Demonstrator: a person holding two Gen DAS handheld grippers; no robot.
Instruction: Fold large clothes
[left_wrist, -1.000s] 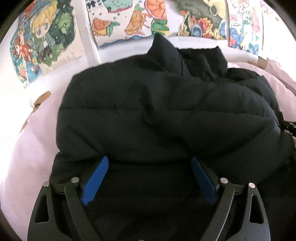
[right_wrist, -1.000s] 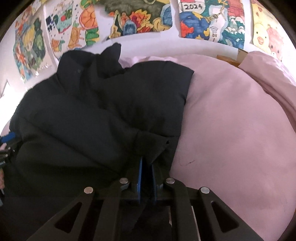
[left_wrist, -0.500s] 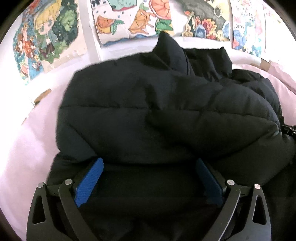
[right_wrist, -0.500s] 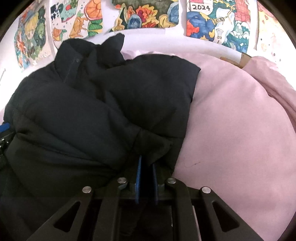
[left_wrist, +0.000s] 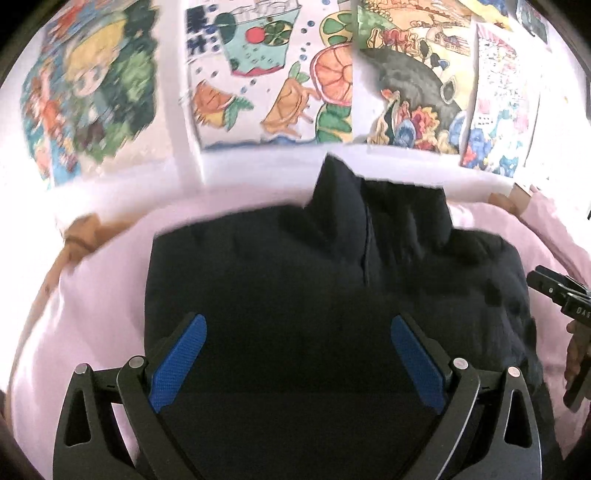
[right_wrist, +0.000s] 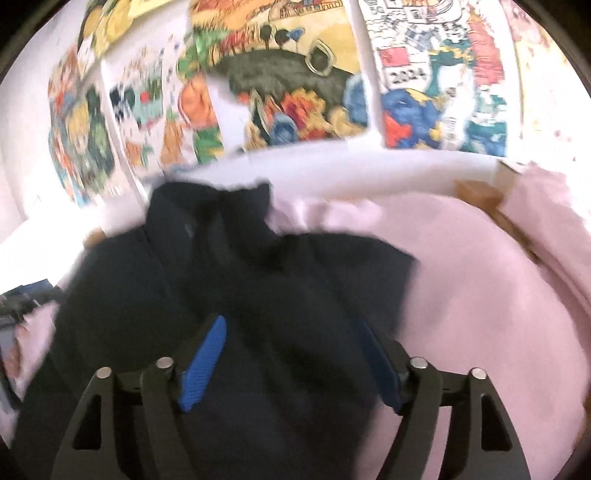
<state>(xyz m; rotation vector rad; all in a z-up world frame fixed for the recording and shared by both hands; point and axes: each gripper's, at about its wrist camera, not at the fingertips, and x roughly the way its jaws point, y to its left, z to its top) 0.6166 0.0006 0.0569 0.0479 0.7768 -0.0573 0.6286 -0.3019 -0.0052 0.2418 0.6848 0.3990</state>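
A black puffer jacket (left_wrist: 325, 280) lies folded on a pink bedsheet (left_wrist: 96, 295), its collar standing up at the far end. My left gripper (left_wrist: 297, 325) is open above the jacket's near part, holding nothing. My right gripper (right_wrist: 290, 325) is open over the jacket (right_wrist: 258, 280) in the blurred right wrist view, holding nothing. The right gripper's body also shows at the right edge of the left wrist view (left_wrist: 557, 291).
The pink sheet (right_wrist: 480, 295) covers the bed to the right of the jacket. A white wall with colourful drawings (left_wrist: 273, 74) runs behind the bed. A brown headboard edge (left_wrist: 77, 232) shows at far left. Pink bedding (right_wrist: 546, 206) bunches at far right.
My right gripper has opened and let go of the jacket fold it held. Both grippers have drawn back and up. The jacket has settled flatter on the bed.
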